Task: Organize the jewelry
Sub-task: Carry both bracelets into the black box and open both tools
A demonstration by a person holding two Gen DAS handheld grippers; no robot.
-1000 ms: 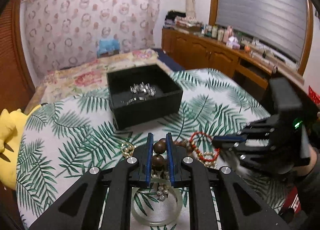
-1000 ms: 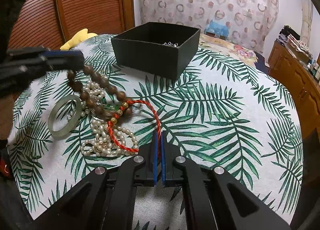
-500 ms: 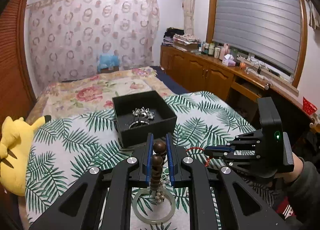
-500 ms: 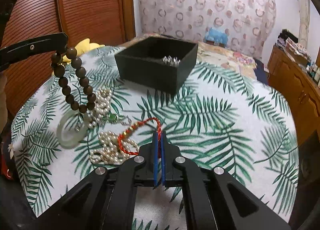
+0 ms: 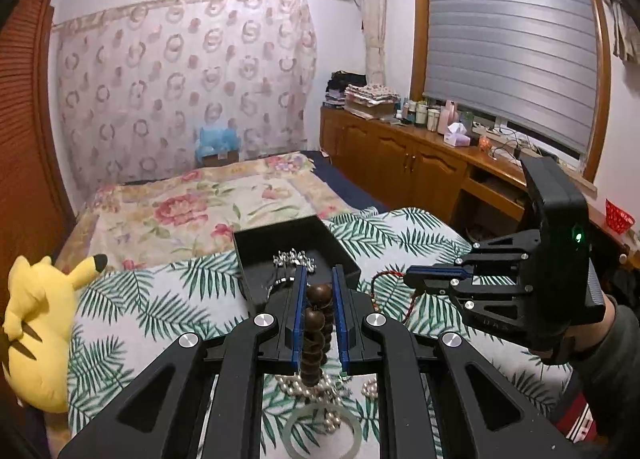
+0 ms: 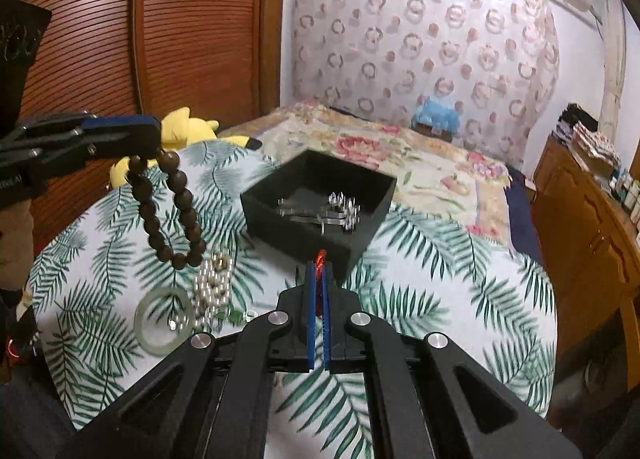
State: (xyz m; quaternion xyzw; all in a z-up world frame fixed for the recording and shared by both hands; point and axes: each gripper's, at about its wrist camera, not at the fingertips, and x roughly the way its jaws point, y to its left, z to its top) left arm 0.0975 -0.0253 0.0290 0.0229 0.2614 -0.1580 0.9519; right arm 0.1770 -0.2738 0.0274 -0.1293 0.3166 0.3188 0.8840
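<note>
While left tongs (image 5: pixel 319 293) pinch brown beads (image 6: pixel 168 211), right tongs (image 6: pixel 319 279) clamp red cord (image 6: pixel 319 259).

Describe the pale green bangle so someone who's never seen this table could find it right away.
Start at the black box on the palm-leaf tablecloth. Nearer the camera and left lies a pearl pile. The bangle lies flat at its left edge: the only smooth, solid, translucent green ring, not beaded.
</note>
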